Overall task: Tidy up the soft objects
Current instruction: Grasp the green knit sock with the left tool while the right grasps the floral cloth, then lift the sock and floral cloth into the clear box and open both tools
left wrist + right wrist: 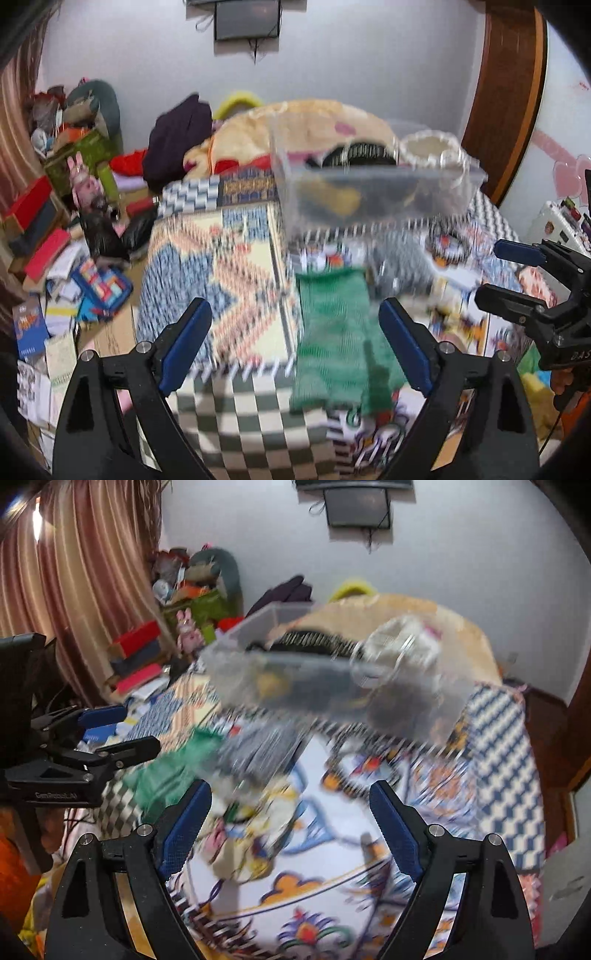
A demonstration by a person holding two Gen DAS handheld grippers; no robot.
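**Soft pieces lay on the bed, both grippers empty**

Left wrist view: the left gripper (295,339) stood with its fingers (186,343) spread wide and nothing between them. Just beyond, at lower centre of the frame, one green cloth (332,339) lay flat on the patterned bedspread (221,266). It looked thin, light and limp, so it would likely sag and fold when lifted; a pinch on its near edge or a gathered ridge in the middle seemed the safest hold. One clear plastic bin (373,195) sat in the upper centre, with dark items and a pale frilled piece inside, too blurred to count. The right gripper (513,277) showed at the right edge, its fingers apart and holding nothing.

Right wrist view: the right gripper (291,827) also had its fingers (395,834) wide open and empty, over the flowered part of the bedspread (424,812). Between and just beyond them lay one small pale, printed soft piece (247,845), crumpled and probably very light; it should give under the pads, so a grip across its bunched middle would serve. The green cloth (166,771) appeared at centre left, with a greyish bundle (258,753) beside it, blurred. The bin (332,679) sat at upper centre. The left gripper (110,734) showed at the left edge, open.
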